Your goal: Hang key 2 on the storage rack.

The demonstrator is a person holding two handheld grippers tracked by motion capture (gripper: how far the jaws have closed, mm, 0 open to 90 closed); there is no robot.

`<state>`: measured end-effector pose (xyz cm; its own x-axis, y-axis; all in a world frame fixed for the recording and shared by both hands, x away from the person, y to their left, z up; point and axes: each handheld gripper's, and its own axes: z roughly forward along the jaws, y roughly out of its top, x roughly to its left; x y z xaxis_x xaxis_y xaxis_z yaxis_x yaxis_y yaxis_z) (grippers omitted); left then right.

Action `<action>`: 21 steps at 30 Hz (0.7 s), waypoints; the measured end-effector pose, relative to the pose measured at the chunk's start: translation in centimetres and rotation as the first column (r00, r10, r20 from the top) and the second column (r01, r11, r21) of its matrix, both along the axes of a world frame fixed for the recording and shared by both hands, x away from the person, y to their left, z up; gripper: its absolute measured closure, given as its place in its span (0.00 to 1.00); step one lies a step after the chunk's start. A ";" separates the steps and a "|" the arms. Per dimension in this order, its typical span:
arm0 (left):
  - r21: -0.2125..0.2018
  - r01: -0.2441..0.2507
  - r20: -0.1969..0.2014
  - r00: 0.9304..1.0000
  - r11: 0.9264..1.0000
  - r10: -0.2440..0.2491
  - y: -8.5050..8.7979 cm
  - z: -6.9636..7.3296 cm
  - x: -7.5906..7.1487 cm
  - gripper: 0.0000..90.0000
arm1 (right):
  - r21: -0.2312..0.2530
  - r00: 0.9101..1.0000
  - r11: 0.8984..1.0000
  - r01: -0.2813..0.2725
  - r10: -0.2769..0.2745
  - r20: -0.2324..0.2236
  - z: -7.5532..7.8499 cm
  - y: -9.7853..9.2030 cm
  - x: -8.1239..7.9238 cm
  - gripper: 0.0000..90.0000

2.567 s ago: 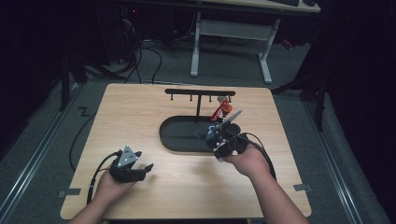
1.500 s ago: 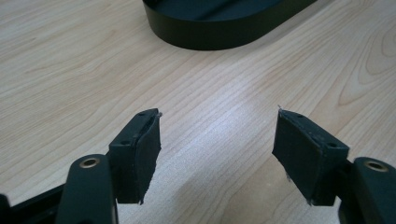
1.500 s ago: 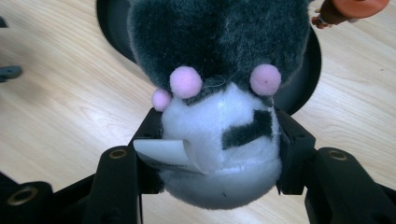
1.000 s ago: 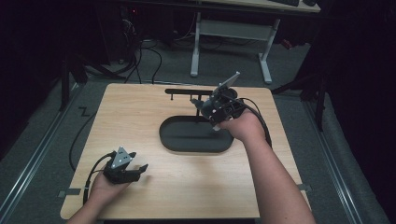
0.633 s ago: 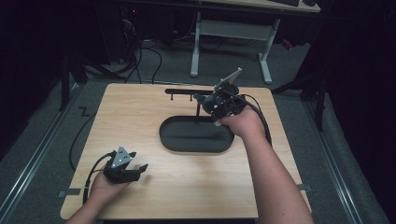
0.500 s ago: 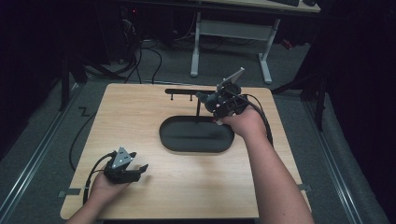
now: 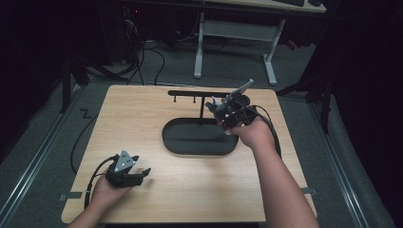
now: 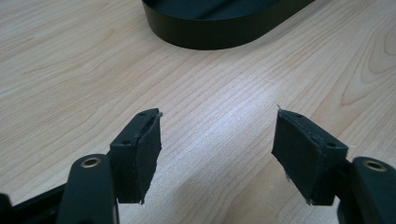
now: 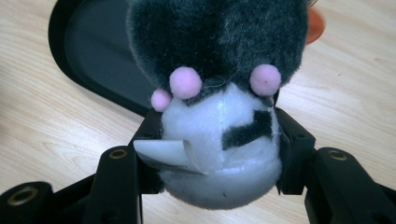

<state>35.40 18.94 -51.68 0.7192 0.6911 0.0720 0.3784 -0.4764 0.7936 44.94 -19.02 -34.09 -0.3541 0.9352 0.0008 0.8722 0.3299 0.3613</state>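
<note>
One plush toy, dark grey above and white below with three pink pompoms and a paper tag, sits clamped between the jaws of the right gripper, whose pads press into its white belly from both sides; in the high view that right gripper is held up over the far right end of the black oval tray, just beside the upright post of the black rack; the rack's single crossbar runs level above the tray's far edge, and two small pegs hang from it toward the left; an orange-red patch shows behind the toy's top right edge, too hidden to identify; the left gripper rests low over the wooden table near its front left corner, well apart from the tray, its two jaws spread wide with only bare wood between them; one cable trails from each gripper.
</note>
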 end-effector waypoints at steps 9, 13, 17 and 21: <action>0.002 -0.001 -0.004 1.000 1.000 0.001 0.0 -0.1 0.0 0.36 | -0.001 0.999 1.000 -0.022 0.022 -0.033 -2.1 0.7 0.4 0.53; -0.001 0.000 -0.004 1.000 1.000 0.000 0.0 -0.1 0.0 0.37 | -0.002 0.998 1.000 -0.030 0.030 -0.049 -2.7 1.3 0.7 0.53; -0.002 0.001 -0.004 1.000 1.000 -0.001 0.0 -0.1 0.0 0.37 | -0.009 0.998 0.999 -0.031 0.030 -0.058 -3.5 1.7 1.1 0.53; 0.003 0.005 -0.004 1.000 1.000 -0.005 0.0 -0.1 -0.1 0.37 | -0.004 0.997 1.000 -0.030 0.030 -0.067 -4.4 2.1 1.5 0.53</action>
<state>35.34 18.94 -51.77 0.7233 0.6869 0.0708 0.3793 -0.4808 0.7906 46.45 -16.95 -38.44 -0.3810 0.9243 0.0207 0.8841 0.3577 0.3005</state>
